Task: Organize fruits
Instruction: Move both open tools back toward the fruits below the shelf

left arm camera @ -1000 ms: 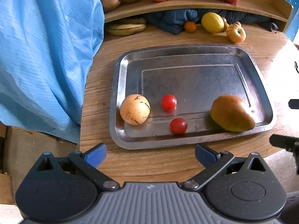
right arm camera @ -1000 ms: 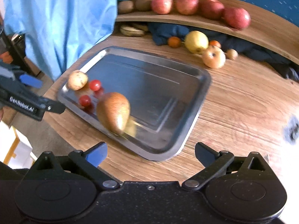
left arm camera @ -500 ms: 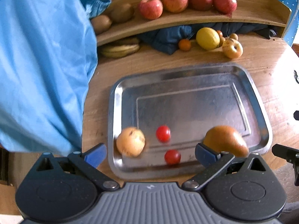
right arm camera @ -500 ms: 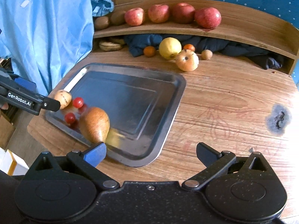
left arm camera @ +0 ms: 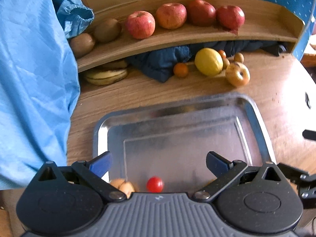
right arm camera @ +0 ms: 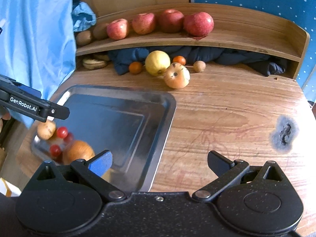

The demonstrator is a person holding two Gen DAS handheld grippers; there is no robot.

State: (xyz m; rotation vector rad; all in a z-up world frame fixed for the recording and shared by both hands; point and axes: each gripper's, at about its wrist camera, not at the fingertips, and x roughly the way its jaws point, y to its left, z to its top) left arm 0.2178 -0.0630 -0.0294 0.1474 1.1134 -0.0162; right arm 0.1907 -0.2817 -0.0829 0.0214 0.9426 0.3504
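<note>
- While both grippers hover over the round wooden table, one rectangular shiny metal tray lies on it, holding four fruits at its near-left end: two small red cherry tomatoes, one round tan speckled fruit and one blurred brown pear.
- Four red apples sit in a row on the curved wooden shelf, with two brown kiwis at their left.
- Under the shelf, on the table, lie one yellow lemon, two small orange citrus fruits, one yellowish spotted apple, one small tan round fruit and a flattened bunch of bananas, beside a crumpled dark blue cloth.
- A light blue garment fills the left side.
- The left gripper has its jaws wide apart, holding nothing, above the tray's near end.
- The right gripper likewise has its jaws spread wide and empty, one finger over the tray's near corner, the other over bare table.
</note>
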